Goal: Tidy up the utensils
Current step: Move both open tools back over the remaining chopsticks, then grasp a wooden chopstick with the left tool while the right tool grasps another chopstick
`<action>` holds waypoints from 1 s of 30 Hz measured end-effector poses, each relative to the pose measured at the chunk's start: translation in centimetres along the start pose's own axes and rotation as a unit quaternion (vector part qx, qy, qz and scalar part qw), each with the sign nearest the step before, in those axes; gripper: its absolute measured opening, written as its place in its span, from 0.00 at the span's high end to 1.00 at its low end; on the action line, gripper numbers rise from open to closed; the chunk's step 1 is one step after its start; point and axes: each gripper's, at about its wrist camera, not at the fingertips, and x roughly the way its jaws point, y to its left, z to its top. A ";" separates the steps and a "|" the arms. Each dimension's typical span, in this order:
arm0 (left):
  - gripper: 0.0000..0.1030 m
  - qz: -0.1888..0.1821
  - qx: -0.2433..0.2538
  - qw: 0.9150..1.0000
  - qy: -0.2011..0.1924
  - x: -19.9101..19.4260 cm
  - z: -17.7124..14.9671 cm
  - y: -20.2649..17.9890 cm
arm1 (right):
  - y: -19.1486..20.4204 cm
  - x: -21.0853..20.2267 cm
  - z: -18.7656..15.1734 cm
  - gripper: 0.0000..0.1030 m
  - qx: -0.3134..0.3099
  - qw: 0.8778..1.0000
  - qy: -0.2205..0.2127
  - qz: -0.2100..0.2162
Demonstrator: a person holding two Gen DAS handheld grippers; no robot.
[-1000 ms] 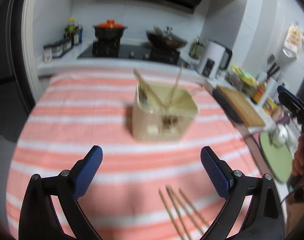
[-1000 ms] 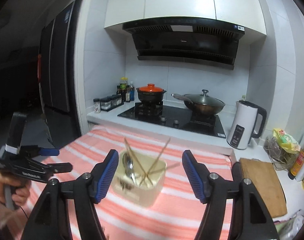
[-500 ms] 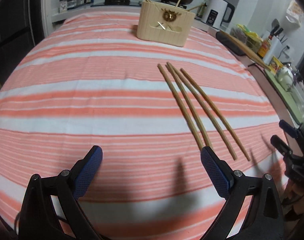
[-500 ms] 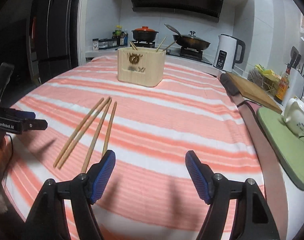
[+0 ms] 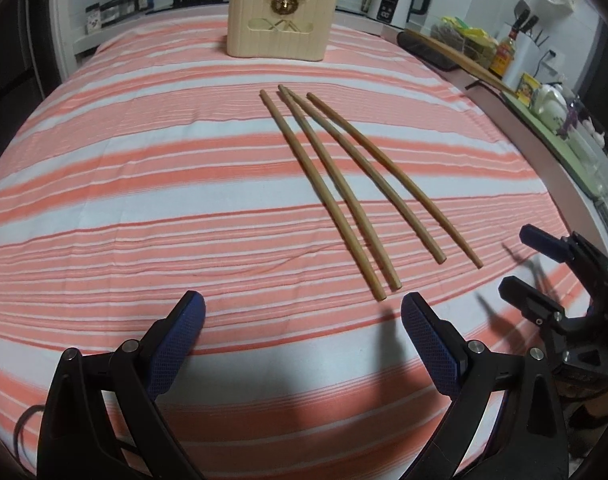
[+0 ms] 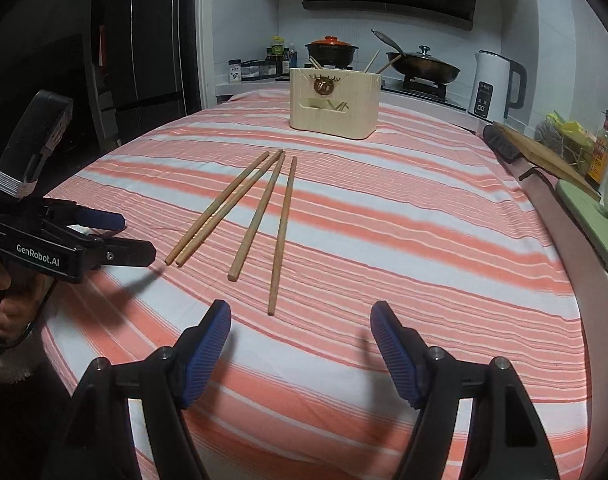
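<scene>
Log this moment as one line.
left gripper: open, empty | right gripper: open, empty | four chopsticks: loose on cloth | holder: upright, behind them

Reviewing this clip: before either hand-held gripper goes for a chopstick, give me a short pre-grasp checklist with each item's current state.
1. Left hand-held gripper open and empty: ok.
2. Right hand-held gripper open and empty: ok.
3. Four chopsticks lying flat on the striped cloth, none held: ok.
4. Chopsticks apart enough to take singly: not ok for the left two, which touch; the right two lie separate.
5. Holder upright, some utensils already in it: ok.
6. Free room left inside the holder: cannot tell.
</scene>
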 end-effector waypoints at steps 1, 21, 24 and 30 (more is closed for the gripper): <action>0.04 0.002 0.004 1.000 -0.002 0.0 0.0 -0.1 | 0.0 0.2 0.0 0.30 0.001 1.000 0.003 0.003; 0.08 0.061 0.025 0.998 -0.007 0.9 0.2 -1.0 | 1.1 2.6 0.7 0.57 -0.020 0.999 0.046 0.019; 0.18 0.062 0.026 0.998 -0.015 0.7 0.1 -1.0 | 1.3 2.6 0.7 0.62 -0.019 0.999 0.046 0.021; 0.64 0.062 0.026 0.997 -0.029 0.2 0.3 -1.0 | 1.1 2.7 0.8 0.89 -0.006 0.999 0.044 0.015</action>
